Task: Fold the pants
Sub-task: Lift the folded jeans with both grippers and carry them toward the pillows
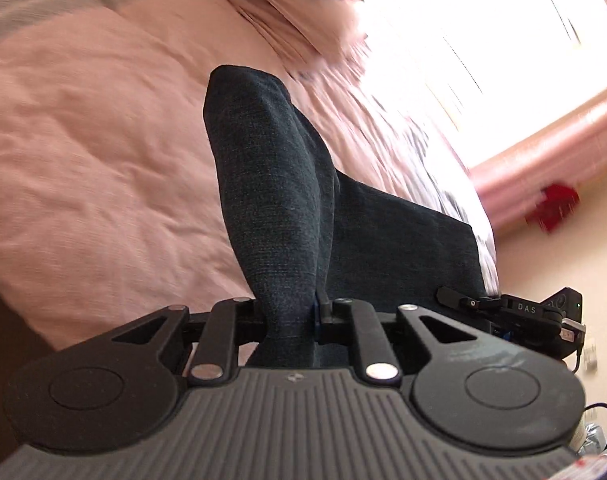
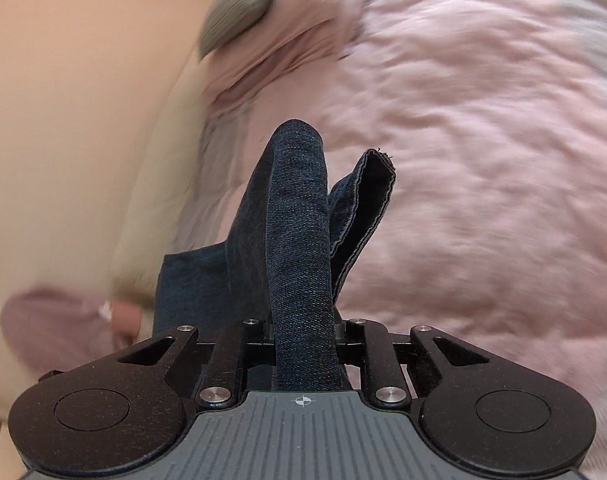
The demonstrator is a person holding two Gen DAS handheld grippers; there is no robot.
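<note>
Pants [image 1: 279, 200] clamped in both tools, left [image 1: 291, 316] and right [image 2: 303, 328]

Each of the 2 fisheye views looks forward from just behind its own gripper, very close to the dark pants [image 1: 279, 200] bunched between the fingers. The left wrist view faces across the pink bed [image 1: 95, 152] toward a bright window [image 1: 503, 28]; the right faces the bed and a beige wall [image 2: 71, 120]. Both share pants and bedding.

Left gripper [image 1: 293, 316] clamped on pants [image 1: 287, 208], jaws drawn close, cloth bunched between. Right gripper [image 2: 305, 332] likewise clamped on pants, jaws close. In left view, right gripper lay just right of pants, level with left gripper.
</note>
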